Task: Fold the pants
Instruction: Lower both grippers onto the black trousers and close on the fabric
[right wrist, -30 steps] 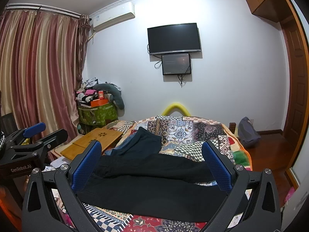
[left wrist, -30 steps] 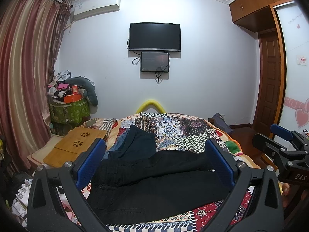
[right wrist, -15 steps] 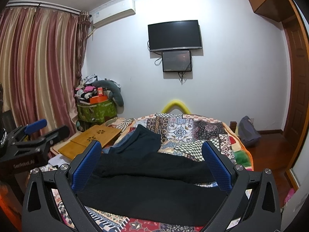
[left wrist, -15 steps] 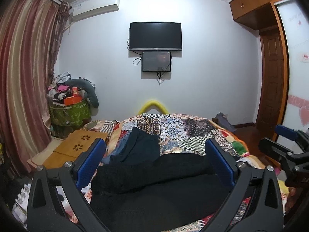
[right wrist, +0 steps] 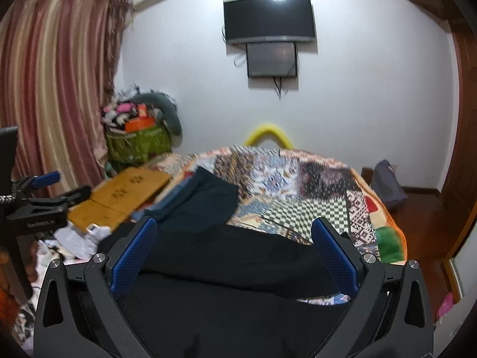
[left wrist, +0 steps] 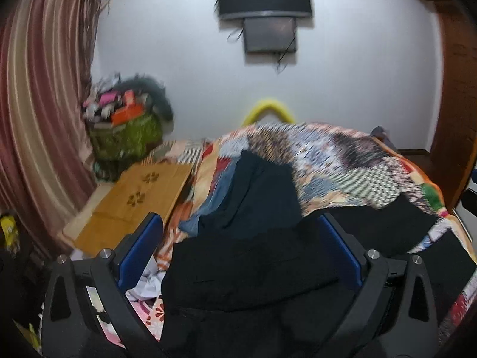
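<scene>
Black pants (left wrist: 253, 268) lie spread across the near end of a bed with a patchwork quilt (left wrist: 342, 161); they also show in the right wrist view (right wrist: 232, 271). My left gripper (left wrist: 240, 250) is open, low over the pants near their left part, holding nothing. My right gripper (right wrist: 234, 252) is open over the pants further right, holding nothing. The left gripper also shows at the left edge of the right wrist view (right wrist: 41, 200). The pants' near edge is hidden under both grippers.
A dark blue garment (left wrist: 259, 191) lies on the quilt beyond the pants, over lighter blue cloth. A wooden lap table (left wrist: 131, 200) stands left of the bed. A cluttered green basket (right wrist: 137, 143), striped curtains (right wrist: 56, 89) and a wall TV (right wrist: 268, 18) stand behind. White cloths (right wrist: 80, 238) lie at the left.
Both grippers have dropped and tilted down toward the pants, which now fill more of each view. The left view is motion-blurred. Both grippers stay open.
</scene>
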`<action>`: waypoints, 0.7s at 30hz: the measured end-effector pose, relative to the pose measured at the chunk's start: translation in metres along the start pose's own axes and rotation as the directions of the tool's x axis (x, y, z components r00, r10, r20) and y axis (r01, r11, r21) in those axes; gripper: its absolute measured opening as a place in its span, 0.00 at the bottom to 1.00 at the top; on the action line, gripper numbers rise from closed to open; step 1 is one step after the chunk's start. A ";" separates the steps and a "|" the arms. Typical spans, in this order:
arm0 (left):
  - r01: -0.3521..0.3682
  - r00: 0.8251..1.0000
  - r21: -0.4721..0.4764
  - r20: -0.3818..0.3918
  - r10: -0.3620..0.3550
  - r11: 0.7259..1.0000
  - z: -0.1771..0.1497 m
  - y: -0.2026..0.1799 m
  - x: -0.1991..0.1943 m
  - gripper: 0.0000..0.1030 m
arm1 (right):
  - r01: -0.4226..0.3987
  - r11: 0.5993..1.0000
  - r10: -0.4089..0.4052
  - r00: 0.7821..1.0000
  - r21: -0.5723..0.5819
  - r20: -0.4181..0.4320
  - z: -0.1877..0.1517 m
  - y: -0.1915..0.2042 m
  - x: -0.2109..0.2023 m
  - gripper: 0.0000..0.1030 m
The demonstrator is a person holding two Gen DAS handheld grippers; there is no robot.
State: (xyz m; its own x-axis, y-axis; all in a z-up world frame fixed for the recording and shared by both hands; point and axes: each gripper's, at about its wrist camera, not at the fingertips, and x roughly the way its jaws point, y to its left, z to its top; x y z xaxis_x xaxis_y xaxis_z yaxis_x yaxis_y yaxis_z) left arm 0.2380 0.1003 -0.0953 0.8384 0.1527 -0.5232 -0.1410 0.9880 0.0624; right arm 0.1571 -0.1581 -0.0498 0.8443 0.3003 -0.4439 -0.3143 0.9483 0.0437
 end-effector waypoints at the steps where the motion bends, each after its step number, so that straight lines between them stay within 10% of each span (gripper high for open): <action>1: 0.005 1.000 -0.017 -0.015 -0.005 1.000 -0.003 0.008 0.014 1.00 | 0.006 1.000 -0.006 1.000 -0.009 -0.026 -0.002 -0.006 0.019 1.00; 8: -0.067 0.983 -0.024 -0.173 0.062 0.997 -0.028 0.048 0.117 1.00 | 0.001 0.999 -0.009 0.976 -0.037 -0.218 -0.021 -0.034 0.101 1.00; 21: -0.059 0.876 -0.044 -0.482 0.031 0.997 -0.086 0.106 0.234 0.86 | -0.120 0.991 0.077 0.874 -0.059 -0.480 -0.038 -0.054 0.213 0.98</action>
State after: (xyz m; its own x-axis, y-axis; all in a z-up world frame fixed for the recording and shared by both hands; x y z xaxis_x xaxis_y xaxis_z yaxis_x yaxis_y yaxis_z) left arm 0.3742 0.2390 -0.2842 0.4762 0.1536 -0.8658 -0.2133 0.9754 0.0557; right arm 0.3377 -0.1488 -0.1805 0.5049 0.2863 -0.8143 -0.4384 0.8977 0.0437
